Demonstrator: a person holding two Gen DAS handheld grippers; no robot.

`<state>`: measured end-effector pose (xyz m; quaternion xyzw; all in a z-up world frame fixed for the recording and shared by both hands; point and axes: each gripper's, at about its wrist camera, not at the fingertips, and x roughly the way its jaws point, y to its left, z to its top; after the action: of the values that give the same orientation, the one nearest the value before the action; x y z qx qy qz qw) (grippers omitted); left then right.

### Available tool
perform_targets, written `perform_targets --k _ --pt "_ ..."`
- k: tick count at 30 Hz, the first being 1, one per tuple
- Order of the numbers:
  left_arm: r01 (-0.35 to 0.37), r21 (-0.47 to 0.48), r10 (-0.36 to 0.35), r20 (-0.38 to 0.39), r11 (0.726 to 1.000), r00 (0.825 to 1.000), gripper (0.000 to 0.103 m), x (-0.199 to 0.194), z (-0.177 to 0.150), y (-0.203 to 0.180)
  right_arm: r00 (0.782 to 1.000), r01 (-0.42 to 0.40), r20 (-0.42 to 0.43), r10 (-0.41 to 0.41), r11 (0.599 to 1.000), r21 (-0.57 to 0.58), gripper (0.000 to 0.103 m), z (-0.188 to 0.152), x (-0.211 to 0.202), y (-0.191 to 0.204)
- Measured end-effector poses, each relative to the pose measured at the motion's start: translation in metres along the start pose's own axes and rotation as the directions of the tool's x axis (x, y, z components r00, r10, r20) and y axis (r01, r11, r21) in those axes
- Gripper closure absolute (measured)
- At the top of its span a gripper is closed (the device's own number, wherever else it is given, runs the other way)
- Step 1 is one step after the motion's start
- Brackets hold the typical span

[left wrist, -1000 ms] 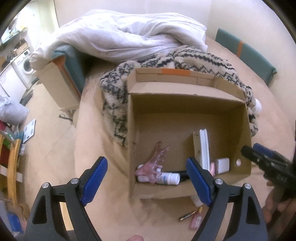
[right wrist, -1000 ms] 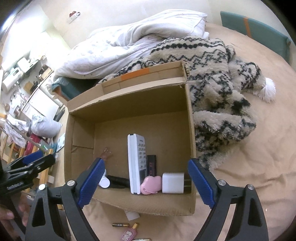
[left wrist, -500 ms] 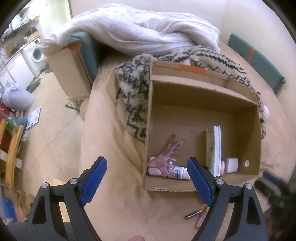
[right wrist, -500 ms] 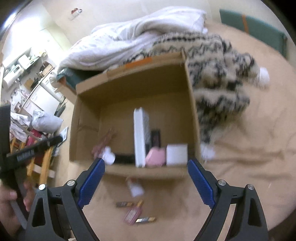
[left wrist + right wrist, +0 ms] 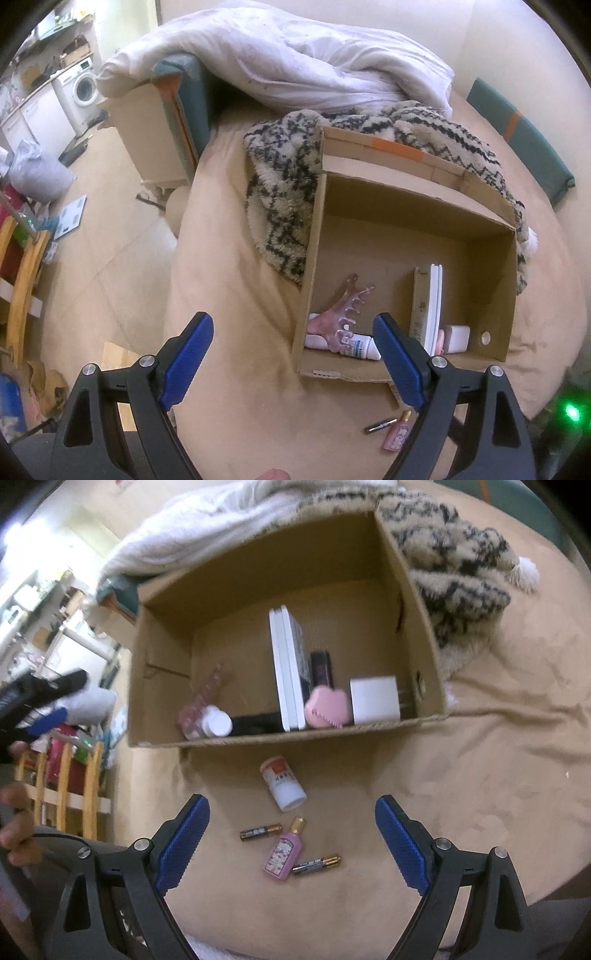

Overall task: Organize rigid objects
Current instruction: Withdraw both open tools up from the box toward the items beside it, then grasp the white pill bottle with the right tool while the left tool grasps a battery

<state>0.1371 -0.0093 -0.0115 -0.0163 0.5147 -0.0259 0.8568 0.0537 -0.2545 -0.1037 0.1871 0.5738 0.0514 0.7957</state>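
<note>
A tan-sheeted bed [image 5: 480, 775] is seen carrying a cardboard box [image 5: 162, 672], with a white bottle [image 5: 282, 784], pink perfume bottle [image 5: 284, 853] and two batteries [image 5: 260, 832] at its 6 o'clock.

White duvet [image 5: 295, 62] heaped at 12 o'clock on the bed [image 5: 236, 332], w/ a black-and-cream fuzzy blanket [image 5: 280, 192] just below it, spilling toward 1 o'clock. Teal cushion [image 5: 517, 136] at 2 o'clock along the wall. Washing machine [image 5: 79, 92] at 10 o'clock, far back. Grey-white bag [image 5: 37, 170] on the floor at 9 o'clock; bathroom scale [image 5: 70, 218] flat near it. Yellow wooden rack [image 5: 22, 291] at 8 o'clock by the left edge. Blanket's white pom-pom [image 5: 524, 572] lies on the bed sheet at 2 o'clock.
</note>
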Motion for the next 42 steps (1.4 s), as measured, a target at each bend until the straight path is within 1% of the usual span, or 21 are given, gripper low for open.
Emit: perform_targets --k 3,5,7,8,11,12,13,14,15,16,19,24,26,30,32,34,35,37,39,40,42 --pt "0.001 -0.006 -0.001 -0.012 1.000 1.000 0.016 0.002 0.001 0.000 0.997 0.028 -0.077 -0.028 1.000 0.001 0.006 0.003 0.029 0.007" --pt "0.001 -0.006 -0.001 -0.019 1.000 1.000 0.016 0.002 0.001 0.001 0.994 0.035 -0.106 -0.036 0.999 -0.010 0.006 0.006 0.046 0.013" --pt "0.001 -0.002 -0.001 -0.022 1.000 1.000 0.016 0.002 0.001 0.001 0.990 0.038 -0.135 -0.041 0.999 -0.026 0.014 0.007 0.061 0.019" --pt "-0.001 0.001 0.001 -0.022 1.000 1.000 0.016 0.002 0.001 0.000 0.987 0.050 -0.149 -0.056 0.998 -0.041 0.016 0.008 0.070 0.023" --pt "-0.004 0.001 0.004 -0.027 1.000 1.000 0.016 0.003 0.002 0.001 0.979 0.103 -0.160 -0.123 0.987 -0.124 0.026 0.009 0.089 0.035" --pt "-0.003 0.000 0.003 -0.028 1.000 1.000 0.016 0.003 0.001 0.002 0.976 0.125 -0.157 -0.150 0.979 -0.160 0.037 0.009 0.095 0.040" --pt "-0.002 -0.001 0.002 -0.030 1.000 1.000 0.016 0.003 0.001 0.003 0.972 0.153 -0.149 -0.184 0.968 -0.197 0.055 0.009 0.099 0.044" --pt "-0.004 -0.003 0.004 -0.031 1.000 1.000 0.016 0.003 0.001 0.003 0.967 0.184 -0.134 -0.218 0.956 -0.228 0.062 0.010 0.101 0.047" --pt "-0.007 -0.004 0.007 -0.031 1.000 0.999 0.016 0.003 0.000 0.004 0.968 0.189 -0.114 -0.224 0.949 -0.252 0.072 0.010 0.099 0.051" --pt "-0.009 -0.003 0.009 -0.031 1.000 0.999 0.016 0.004 0.000 0.004 0.971 0.181 -0.106 -0.215 0.948 -0.263 0.075 0.010 0.097 0.052" --pt "-0.023 0.005 0.023 -0.029 1.000 0.999 0.016 0.004 -0.002 0.004 0.977 0.160 -0.089 -0.192 0.945 -0.287 0.075 0.009 0.084 0.055" --pt "-0.034 0.013 0.034 -0.031 0.999 0.999 0.016 0.007 -0.005 0.002 0.990 0.090 -0.080 -0.119 0.950 -0.300 0.075 0.003 0.051 0.051" --pt "-0.020 0.012 0.020 -0.036 1.000 0.999 0.016 0.005 -0.006 0.002 0.993 0.068 -0.066 -0.093 0.947 -0.313 0.075 -0.003 0.032 0.052" --pt "0.052 0.014 -0.052 -0.026 0.999 0.998 0.016 -0.010 -0.023 0.000 0.999 0.038 -0.015 -0.045 0.951 -0.306 0.075 -0.008 -0.009 0.042" --pt "0.062 -0.007 -0.063 -0.053 0.998 0.997 0.016 -0.010 -0.037 -0.005 1.000 0.027 0.011 -0.025 0.956 -0.292 0.075 -0.006 -0.025 0.029" --pt "0.122 -0.054 -0.127 -0.113 0.991 0.985 0.016 -0.004 -0.051 -0.010 0.999 0.017 0.037 -0.007 0.962 -0.271 0.075 0.004 -0.033 0.019" --pt "0.157 -0.087 -0.169 -0.155 0.984 0.973 0.016 0.003 -0.061 -0.016 0.999 0.003 0.047 0.009 0.969 -0.248 0.075 0.005 -0.036 0.012" --pt "0.181 -0.103 -0.198 -0.195 0.978 0.960 0.016 0.013 -0.074 -0.026 0.998 -0.033 0.055 0.045 0.981 -0.193 0.075 0.006 -0.038 0.001" --pt "0.183 -0.118 -0.209 -0.273 0.976 0.939 0.016 0.033 -0.088 -0.038 0.995 -0.068 0.063 0.078 0.986 -0.150 0.075 0.006 -0.042 -0.007" --pt "0.174 -0.155 -0.215 -0.304 0.972 0.928 0.016 0.046 -0.096 -0.040 0.993 -0.087 0.065 0.097 0.987 -0.136 0.075 0.006 -0.044 -0.009" --pt "0.130 -0.182 -0.187 -0.344 0.975 0.920 0.017 0.062 -0.106 -0.044 0.990 -0.110 0.073 0.119 0.986 -0.122 0.075 0.007 -0.045 -0.010"
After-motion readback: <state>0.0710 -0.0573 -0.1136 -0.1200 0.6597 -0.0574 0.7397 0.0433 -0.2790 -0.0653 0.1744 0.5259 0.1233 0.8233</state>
